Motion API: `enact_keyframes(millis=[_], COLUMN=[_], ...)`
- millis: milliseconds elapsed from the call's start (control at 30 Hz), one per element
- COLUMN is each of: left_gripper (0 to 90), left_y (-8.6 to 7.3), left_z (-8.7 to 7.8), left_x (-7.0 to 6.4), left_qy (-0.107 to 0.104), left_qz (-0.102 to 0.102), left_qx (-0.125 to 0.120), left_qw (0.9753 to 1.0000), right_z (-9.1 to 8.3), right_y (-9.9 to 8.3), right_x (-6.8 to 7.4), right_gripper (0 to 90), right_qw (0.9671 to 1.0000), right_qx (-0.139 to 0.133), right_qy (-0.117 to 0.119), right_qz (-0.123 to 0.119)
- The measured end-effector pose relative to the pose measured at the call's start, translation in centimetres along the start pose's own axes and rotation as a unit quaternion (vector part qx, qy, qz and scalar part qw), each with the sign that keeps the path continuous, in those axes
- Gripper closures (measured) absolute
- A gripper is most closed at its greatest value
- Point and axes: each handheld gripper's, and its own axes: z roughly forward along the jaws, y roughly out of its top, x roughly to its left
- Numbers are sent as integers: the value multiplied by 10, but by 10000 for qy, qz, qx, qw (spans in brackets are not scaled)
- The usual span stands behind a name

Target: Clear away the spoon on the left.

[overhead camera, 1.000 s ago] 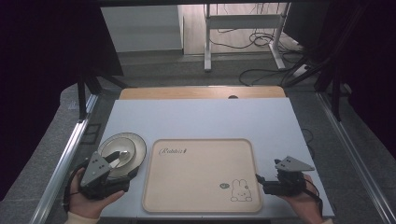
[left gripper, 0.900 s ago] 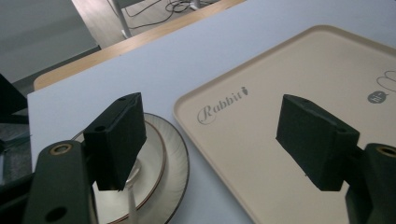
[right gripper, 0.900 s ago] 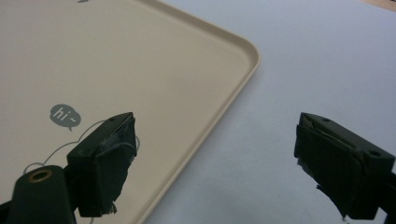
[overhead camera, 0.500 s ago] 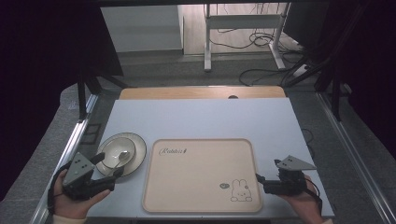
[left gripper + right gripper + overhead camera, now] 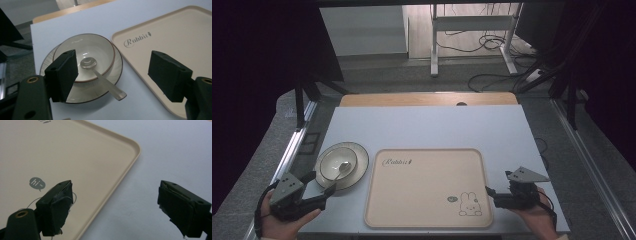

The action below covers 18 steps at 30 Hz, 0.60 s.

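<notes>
**One tray, one bowl set, two grippers spread wide**

Lying on the white table (image 5: 427, 127) were one beige tray (image 5: 427, 187), one plate (image 5: 357, 167), one bowl (image 5: 337, 162) and one clear spoon (image 5: 103, 77). The tray, taken as the landmark, sat at the table's near middle; it carried only its printed "Rabbit" lettering and a small rabbit drawing with a "hi" bubble.

Just beside the tray's left edge stood the plate, with the bowl resting in it. The spoon's head lay in the bowl, and its handle ran out over the bowl's rim and the plate's edge toward the near side.

The left gripper (image 5: 320, 188), held in the person's left hand (image 5: 287, 220), sat near the plate's near edge, left of the tray, its jaws released wide and grasping nothing. The right gripper (image 5: 115, 207), in the right hand (image 5: 534, 217), pointed at the tray's near right corner, jaws likewise parted, one over the tray and one over bare table.
</notes>
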Motion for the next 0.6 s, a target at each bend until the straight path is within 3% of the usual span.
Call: enact_keyframes(millis=[233, 600], left_gripper=[239, 247], left_y=[-8, -22], left_z=[4, 14], left_x=[3, 3], left_qy=[-7, 32], left_qz=[-2, 193], left_qx=[47, 311], left_qw=[10000, 9993], right_z=[0, 1], right_y=[0, 0], right_x=[0, 0], right_gripper=[132, 132], right_qw=[10000, 10000], right_qx=[1, 40], right_qy=[-12, -17], right_qz=[-14, -15])
